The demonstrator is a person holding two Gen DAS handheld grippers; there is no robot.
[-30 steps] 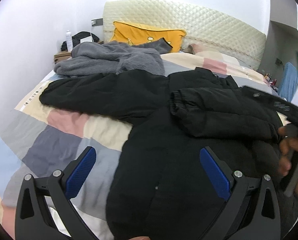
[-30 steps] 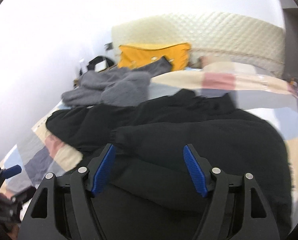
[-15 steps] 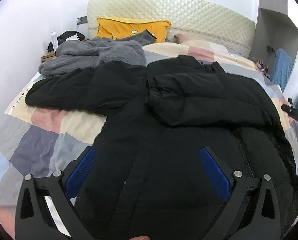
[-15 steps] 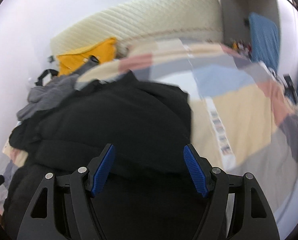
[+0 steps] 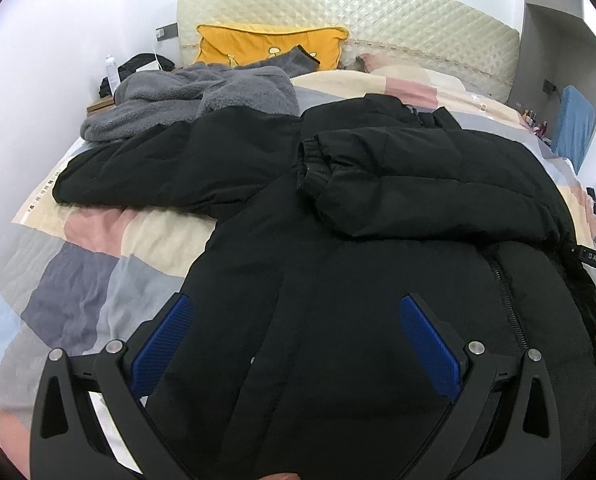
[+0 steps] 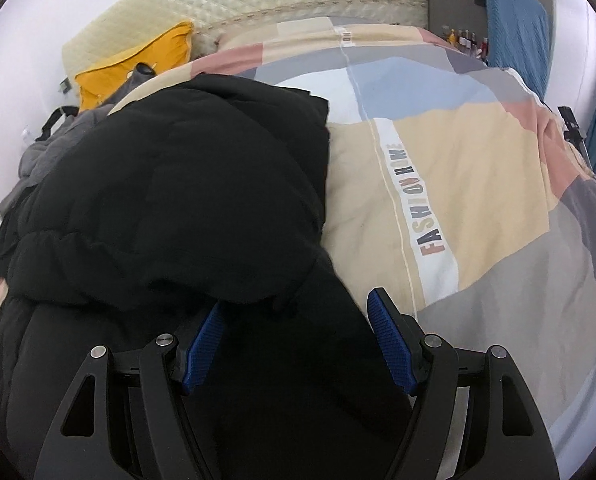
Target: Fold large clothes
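Note:
A large black padded jacket [image 5: 337, 264] lies on the bed. Its right sleeve [image 5: 417, 176] is folded across the chest and its left sleeve [image 5: 158, 168] stretches out to the left. My left gripper [image 5: 294, 340] is open and empty, low over the jacket's lower front. My right gripper [image 6: 296, 340] is open and empty over the jacket's right edge [image 6: 309, 280], where the folded sleeve [image 6: 178, 184] meets the body. The right gripper's body shows at the far right edge of the left wrist view [image 5: 595, 258].
The bed has a patchwork duvet [image 6: 457, 200] in beige, pink, grey and blue. A grey fleece garment [image 5: 202, 96] and a yellow pillow [image 5: 266, 46] lie near the quilted headboard [image 5: 377, 16]. A nightstand with a bottle [image 5: 112, 68] stands at the left. A blue towel [image 6: 513, 20] hangs at the right.
My right gripper swung right from over the jacket's middle to its right edge and lowered. My left gripper shifted slightly right over the jacket's lower front. Both stayed open.

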